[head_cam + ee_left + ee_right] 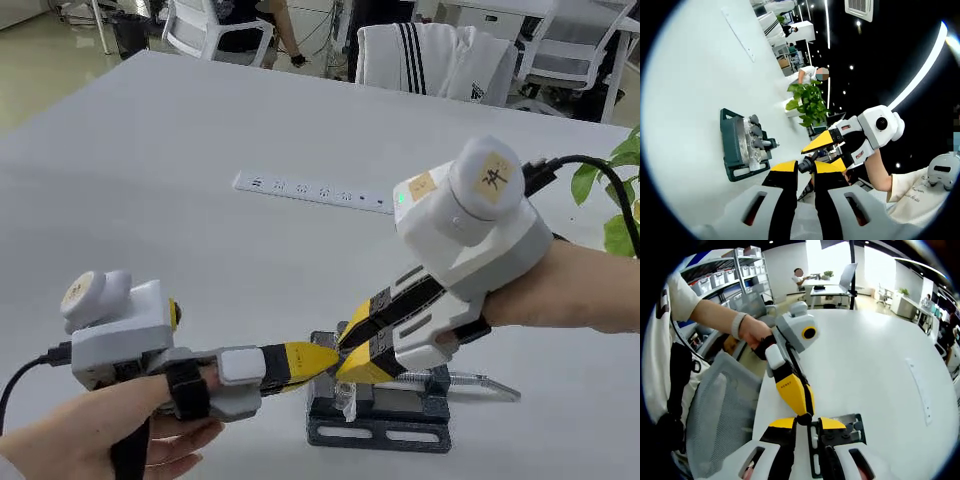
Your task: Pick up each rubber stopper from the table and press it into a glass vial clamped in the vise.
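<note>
Yellow-tipped jaws of the left gripper (328, 360) and the right gripper (345, 350) meet tip to tip in the head view, just above a dark vise (385, 415) standing on the pale grey table (180, 230). A glass vial (346, 400) stands upright in the vise, under the tips. A white power strip (310, 190) lies well beyond. In the left gripper view, the left gripper (806, 170) has its jaws narrow around a small dark rubber stopper (806, 164). The right gripper (809, 159) reaches in from the right with its jaws partly apart at that same stopper. The vise (732, 145) sits apart to the left, and a potted plant (807, 102) is behind. In the right gripper view, the right gripper (807, 424) flanks the left gripper's tip, where the rubber stopper (802, 420) sits. I cannot tell whether the right jaws press on it. The vise (850, 432) lies just below.
</note>
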